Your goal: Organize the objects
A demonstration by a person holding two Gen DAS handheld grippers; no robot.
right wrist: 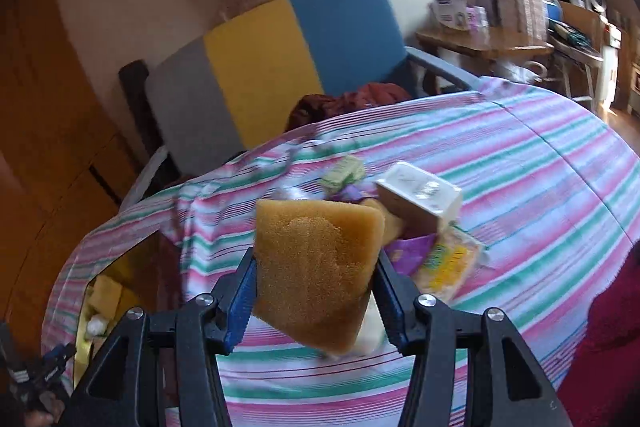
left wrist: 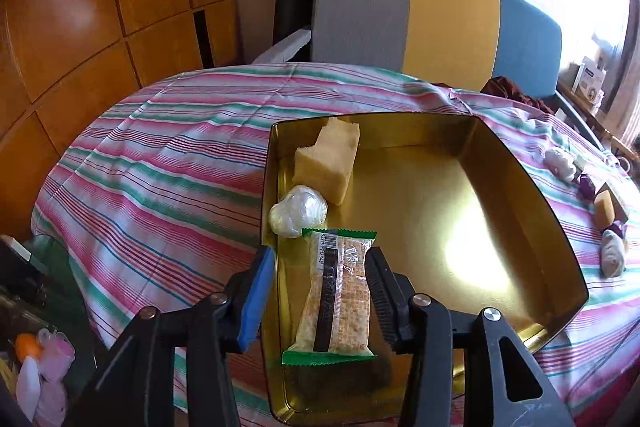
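A gold tin tray (left wrist: 520, 211) sits on the striped tablecloth. In it lie a yellow sponge cake piece (left wrist: 326, 163), a white wrapped ball (left wrist: 298, 211) and a green-edged cracker packet (left wrist: 338, 291). My left gripper (left wrist: 320, 291) is open around the cracker packet, which rests on the tray floor; the left finger stands clear of it. My right gripper (right wrist: 314, 287) is shut on a brown sponge cake slice (right wrist: 316, 267) and holds it above the cloth. The tray's corner (right wrist: 116, 267) shows at the left in the right wrist view.
Several snacks lie on the cloth right of the tray: a white wrapped one (left wrist: 560, 163), a cake cube (left wrist: 604, 213), a grey one (left wrist: 614, 257). Beyond my right gripper sit a white box (right wrist: 420, 199), purple packet (right wrist: 408, 253), yellow packet (right wrist: 448, 267). A tricolour chair (left wrist: 440, 19) stands behind.
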